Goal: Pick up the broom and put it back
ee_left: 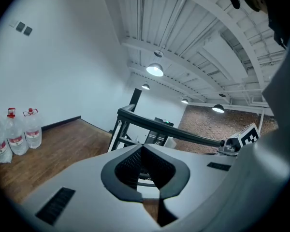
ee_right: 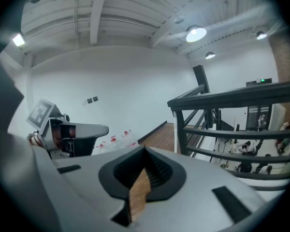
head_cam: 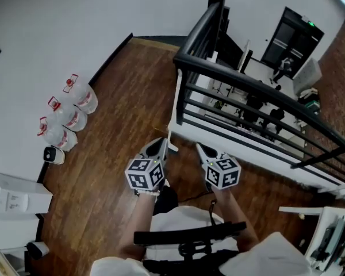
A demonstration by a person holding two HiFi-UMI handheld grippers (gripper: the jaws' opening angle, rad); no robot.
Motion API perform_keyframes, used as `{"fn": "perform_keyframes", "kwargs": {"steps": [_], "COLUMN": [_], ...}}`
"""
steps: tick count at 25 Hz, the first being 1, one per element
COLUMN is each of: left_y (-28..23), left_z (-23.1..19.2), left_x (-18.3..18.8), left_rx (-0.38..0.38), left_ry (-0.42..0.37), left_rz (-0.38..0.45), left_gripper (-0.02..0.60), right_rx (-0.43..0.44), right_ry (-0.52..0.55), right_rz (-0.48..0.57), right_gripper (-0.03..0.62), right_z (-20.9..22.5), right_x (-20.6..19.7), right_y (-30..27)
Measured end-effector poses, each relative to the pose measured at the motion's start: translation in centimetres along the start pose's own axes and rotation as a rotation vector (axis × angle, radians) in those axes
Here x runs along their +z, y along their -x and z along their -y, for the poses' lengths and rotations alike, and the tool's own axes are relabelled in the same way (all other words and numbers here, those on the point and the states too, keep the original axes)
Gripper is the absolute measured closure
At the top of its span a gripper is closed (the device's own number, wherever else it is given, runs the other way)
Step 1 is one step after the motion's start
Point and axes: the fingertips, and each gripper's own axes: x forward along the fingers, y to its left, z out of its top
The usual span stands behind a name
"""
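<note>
At the left edge of the head view, three clear water bottles (head_cam: 63,115) with red caps stand in a row against the white wall (head_cam: 40,22). One small white device (head_cam: 53,154) sits on the floor just below the nearest bottle. Below that, at the lower left, is one white cabinet (head_cam: 14,195), and a second small white device lies near the bottom corner. The brown wooden floor (head_cam: 118,102) fills the middle of the picture.

Two grippers sit side by side at the lower centre, each with one marker cube and each pointing toward the top of the frame. The left gripper (head_cam: 161,145) has its two fingers brought together tip to tip, and its own view shows only floor and railing through the gap behind the tips. The right gripper (head_cam: 200,148) has its fingers together in the same way, and nothing is held between them.

Just above and between the two grippers, one slim white pole leans against the corner post of the railing. It looks like the broom handle (head_cam: 176,105). It is apart from both grippers, and its head cannot be made out.

One black metal railing (head_cam: 250,80) with several level bars runs from the upper centre down to the right edge. In the left gripper view, four lit lamps (ee_left: 154,70) hang from the white ceiling.
</note>
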Motion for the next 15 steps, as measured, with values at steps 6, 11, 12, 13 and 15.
{"fn": "perform_keyframes", "kwargs": {"steps": [6,11,12,13,15], "left_y": [-3.3,-5.6,-6.1,-6.5,-7.2], "left_z": [-6.5,-10.0,-10.6,-11.1,-11.7], "left_x": [4.3,6.7,7.2,7.6,8.4], "left_rx": [-0.024,-0.057,-0.066,-0.075,-0.092], "left_ry": [0.004,0.007,0.004,0.003,-0.002], "left_rz": [-0.007,-0.021,-0.024,-0.027,-0.029], "left_gripper": [0.588,0.588,0.588,0.588,0.588], "right_rx": [-0.042,-0.080,-0.089,-0.096,-0.108], "right_ry": [0.005,-0.002,-0.004,-0.006,-0.005], "right_rz": [-0.005,0.019,0.023,0.025,0.028], "right_gripper": [0.586,0.586,0.586,0.586,0.586], "right_z": [-0.1,0.0,0.0,-0.1,-0.1], "right_x": [4.3,7.6,8.1,8.4,8.9], "right_y": [-7.7,-12.1,-12.8,-13.5,-14.5]}}
